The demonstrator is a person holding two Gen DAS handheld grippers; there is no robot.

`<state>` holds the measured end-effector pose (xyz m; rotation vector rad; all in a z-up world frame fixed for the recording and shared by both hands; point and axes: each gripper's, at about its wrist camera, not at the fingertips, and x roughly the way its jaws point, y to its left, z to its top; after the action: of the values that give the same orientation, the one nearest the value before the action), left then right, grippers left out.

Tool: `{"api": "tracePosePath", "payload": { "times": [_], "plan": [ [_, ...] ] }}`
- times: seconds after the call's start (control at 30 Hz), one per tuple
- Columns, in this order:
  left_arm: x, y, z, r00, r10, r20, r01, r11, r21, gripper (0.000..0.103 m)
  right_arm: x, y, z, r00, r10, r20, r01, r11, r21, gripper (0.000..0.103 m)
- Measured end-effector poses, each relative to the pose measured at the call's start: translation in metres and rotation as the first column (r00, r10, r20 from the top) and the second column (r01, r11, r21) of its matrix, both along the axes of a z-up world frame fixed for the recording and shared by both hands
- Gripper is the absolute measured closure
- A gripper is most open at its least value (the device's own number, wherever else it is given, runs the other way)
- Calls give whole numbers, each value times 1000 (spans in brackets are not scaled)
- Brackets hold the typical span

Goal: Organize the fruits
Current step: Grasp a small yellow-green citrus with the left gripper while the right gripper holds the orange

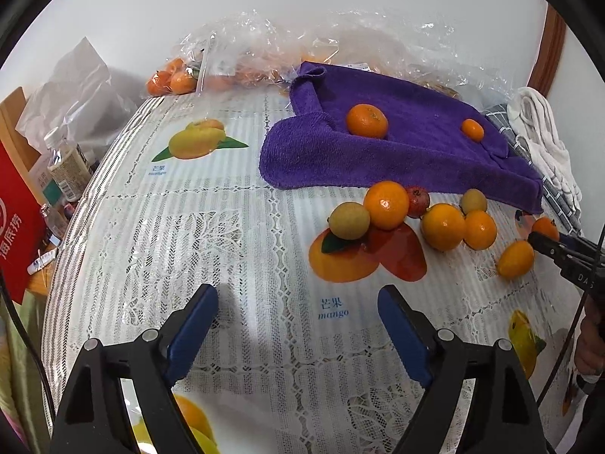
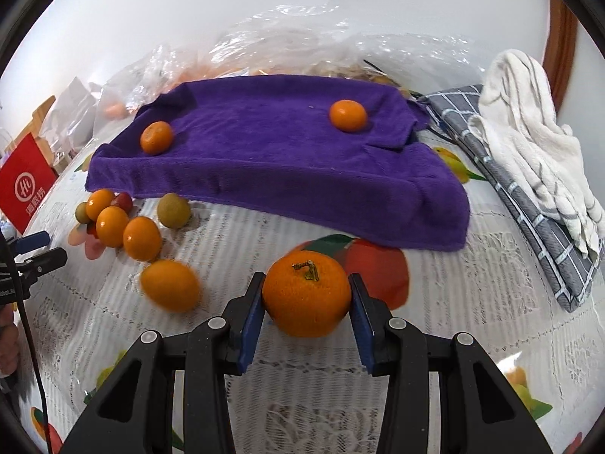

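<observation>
— Right gripper (image 2: 307, 295)?
— Jaws pinching a stemmed mandarin (image 2: 306, 293), low over the surface (image 2: 340, 397), in front of the purple towel (image 2: 280, 159).
— Left gripper (image 1: 298, 325)?
— Jaws spread, holding nothing.

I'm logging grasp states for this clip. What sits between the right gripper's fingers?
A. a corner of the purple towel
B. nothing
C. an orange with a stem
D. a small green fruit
C: in the right wrist view the right gripper has its blue pads against both sides of the stemmed orange.
</observation>
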<state>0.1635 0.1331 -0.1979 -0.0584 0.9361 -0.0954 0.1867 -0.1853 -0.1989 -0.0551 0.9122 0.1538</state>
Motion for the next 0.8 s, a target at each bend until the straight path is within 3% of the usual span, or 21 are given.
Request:
{"api": "tracePosePath", "payload": {
  "times": [0.47,0.8],
  "plan": [
    [-1,-1,2,1000,-2,-8,2,998,-68,20,0,-2,-4,1000,-2,-3,2,1000,12,61],
    [-1,-4,7,999,-2,-32,-3,988,-153,35,-10,-5,-3,1000,-6,11,6,1000,-9,61]
  ]
}}
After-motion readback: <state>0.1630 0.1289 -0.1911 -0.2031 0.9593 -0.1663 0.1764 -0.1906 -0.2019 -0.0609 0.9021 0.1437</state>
